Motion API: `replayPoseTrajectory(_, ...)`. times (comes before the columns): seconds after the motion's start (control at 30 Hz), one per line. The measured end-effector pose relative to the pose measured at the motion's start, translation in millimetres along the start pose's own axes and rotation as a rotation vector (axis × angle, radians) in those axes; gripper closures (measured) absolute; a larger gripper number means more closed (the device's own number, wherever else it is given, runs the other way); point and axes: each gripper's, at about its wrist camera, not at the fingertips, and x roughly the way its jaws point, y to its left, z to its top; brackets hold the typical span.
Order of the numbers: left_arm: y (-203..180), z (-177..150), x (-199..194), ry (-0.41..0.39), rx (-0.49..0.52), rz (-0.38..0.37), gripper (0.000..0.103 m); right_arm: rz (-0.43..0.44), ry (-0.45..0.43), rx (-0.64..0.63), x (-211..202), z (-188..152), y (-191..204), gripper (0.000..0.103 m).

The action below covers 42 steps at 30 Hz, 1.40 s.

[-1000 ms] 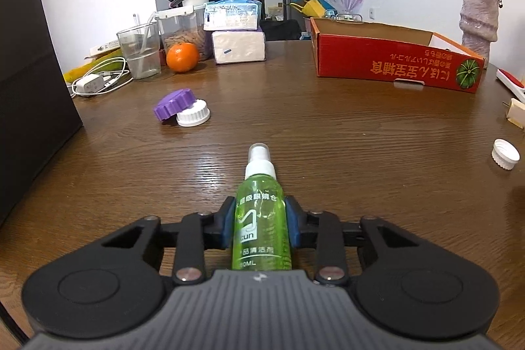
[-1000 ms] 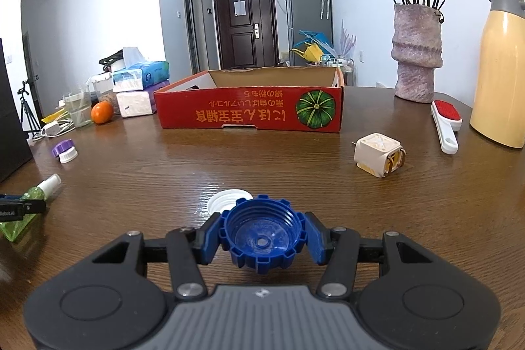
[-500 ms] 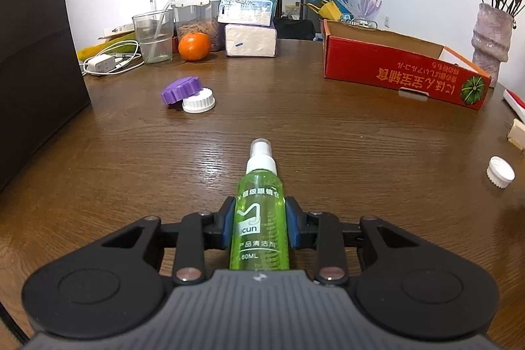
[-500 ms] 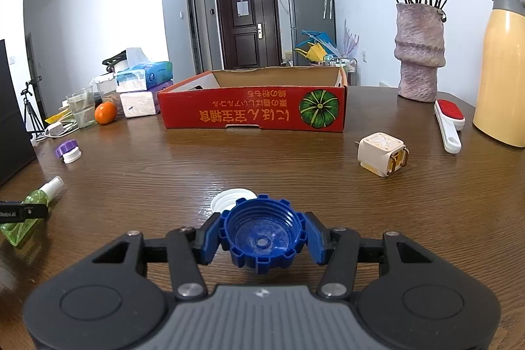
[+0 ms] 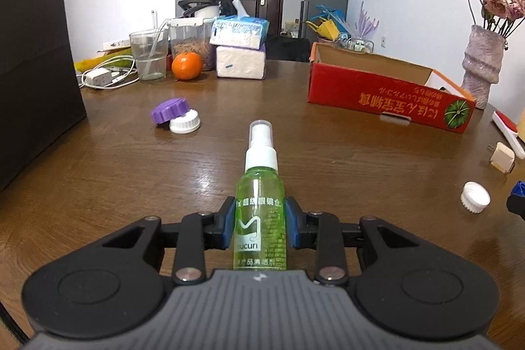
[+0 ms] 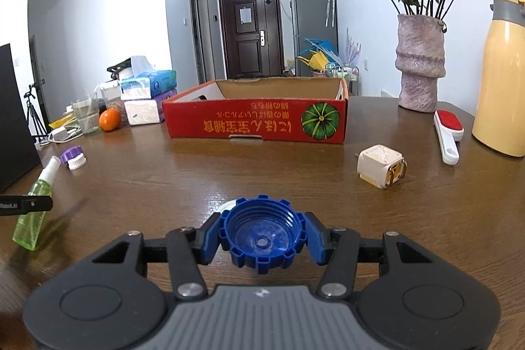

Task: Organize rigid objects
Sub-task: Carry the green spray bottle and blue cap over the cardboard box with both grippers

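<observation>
Both my left fingers [image 5: 229, 227] squeeze the green spray bottle [image 5: 260, 218] low in the middle. On my right, fingers [image 6: 315, 238] hug the blue cap [image 6: 262, 238], red box [image 6: 259, 117] above.

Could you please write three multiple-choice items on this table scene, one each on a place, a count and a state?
1. Where does the purple cap lie?
A. Inside the red box
B. On the table, leaning on a white cap
C. Beside the vase

2. How many loose white caps show in the left wrist view?
A. Two
B. None
C. Five

3. What is the state of the left gripper?
A. Open and bare
B. Shut on the orange
C. Shut on the green spray bottle

Answers:
1. B: it rests against the white cap on the bare table, far from the red box.
2. A: one by the purple cap, another white cap at the right edge.
3. C: both blue pads press the sides of the green spray bottle.
</observation>
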Motion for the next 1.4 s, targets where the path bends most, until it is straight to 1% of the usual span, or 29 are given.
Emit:
replayPoseTrajectory(0.33,-19.6,17.3,-19.1,-0.054,-0.005,-0.033,0.072,0.004,-0.057,0.004,-17.5,15.9,-2.8,0.051)
replayPoseTrajectory(0.67,-46.8,46.9,-34.0,-0.122,-0.007,-0.068,0.072,0.023,-0.113,0.013,-21.9,39.4,-4.2,0.051)
replayPoseTrajectory(0.93,-66.6,73.2,-28.0,-0.158,-0.019,-0.079,0.072,0.04,-0.148,0.024,-8.7,65.0,-7.9,0.051)
replayPoseTrajectory(1.2,-78.5,108.1,-20.1,-0.215,-0.054,-0.08,0.072,0.056,-0.197,0.037,7.9,100.9,-13.0,0.051)
replayPoseTrajectory(1.4,-87.1,130.8,-4.3,-0.233,-0.075,-0.084,0.072,0.062,-0.232,0.049,23.8,123.3,-14.6,0.051)
